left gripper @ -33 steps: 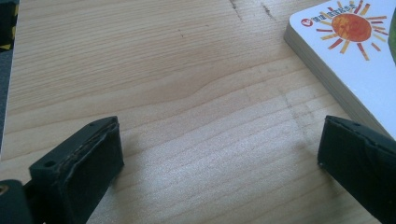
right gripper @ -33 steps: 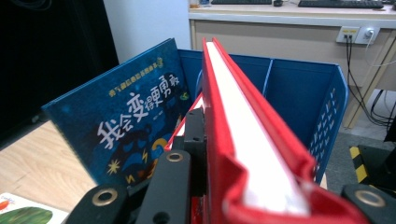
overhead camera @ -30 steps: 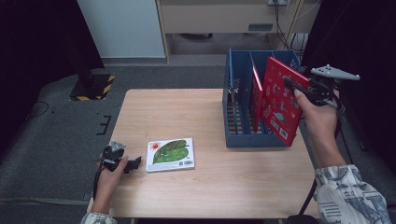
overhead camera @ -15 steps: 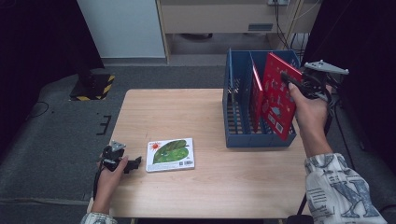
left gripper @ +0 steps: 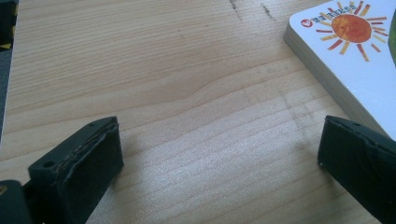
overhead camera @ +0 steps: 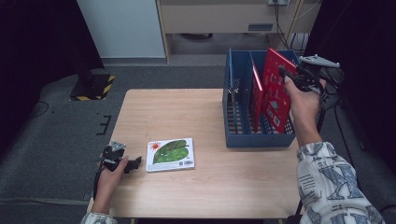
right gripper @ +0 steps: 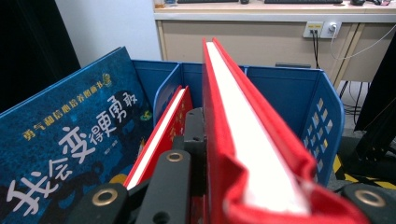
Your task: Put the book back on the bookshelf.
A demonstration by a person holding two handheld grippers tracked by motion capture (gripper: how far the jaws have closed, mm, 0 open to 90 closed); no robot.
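The right hand-held gripper (overhead camera: pixel 290 74) is clamped on the upper edge of a thin red hardcover book (overhead camera: pixel 275 91), which it holds upright and slightly tilted over the right compartment of a blue plastic slotted file rack (overhead camera: pixel 252 138) standing at the far right of the light wooden desk (overhead camera: pixel 196 107). In the right gripper view the book's (right gripper: pixel 243 135) red spine and white page block run straight away from the jaws, which press on both covers. To the left of this hand-held gripper, in the next compartment of the rack (right gripper: pixel 299 93), a second thin red book (right gripper: pixel 161 135) leans, and farther left stands a dark blue book with yellow and white printed characters (right gripper: pixel 70 140). In the high view the second red book (overhead camera: pixel 255 86) stands just beside the held one, on its left.

The left hand-held gripper (overhead camera: pixel 134 164) rests low on the desk near its front left corner, held in the person's left hand (overhead camera: pixel 109 173), its jaws spread wide with nothing between them. In the left gripper view the bare wood grain of the desk (left gripper: pixel 187 93) lies between the two black jaws. Just ahead of and to the right of this hand-held gripper lies a flat white board book with a green leaf and an orange sun on its cover (overhead camera: pixel 170 154); its sun corner (left gripper: pixel 345 42) sits close to the right jaw, though whether they touch I cannot tell
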